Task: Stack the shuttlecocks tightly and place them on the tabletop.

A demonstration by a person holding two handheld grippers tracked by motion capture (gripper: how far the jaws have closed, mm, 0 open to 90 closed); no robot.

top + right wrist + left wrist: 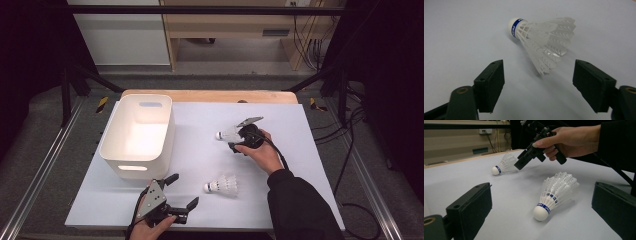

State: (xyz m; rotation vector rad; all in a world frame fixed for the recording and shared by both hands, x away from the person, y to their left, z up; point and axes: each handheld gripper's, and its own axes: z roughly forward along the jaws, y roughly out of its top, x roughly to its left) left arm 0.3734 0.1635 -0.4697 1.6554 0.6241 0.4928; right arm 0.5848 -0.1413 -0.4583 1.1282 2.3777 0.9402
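Note:
Two white feather shuttlecocks with blue bands lie on the white table sheet (295, 150). The far shuttlecock (227, 134) (541, 37) (504, 165) lies on its side, cork away from my right gripper (236, 137) (539, 68) (522, 162). That gripper is open, angled down just behind the feather skirt, and its pads are clear of the feathers. The near shuttlecock (223, 185) (554, 192) lies in front of my left gripper (182, 190) (542, 191), which stands open and low over the table near the front edge, holding nothing.
A white plastic bin (111, 131) with handle slots stands on the left part of the table, with nothing visible inside. Black frame posts flank the table, and cables run along the floor on the right. A wooden bench stands beyond the far edge.

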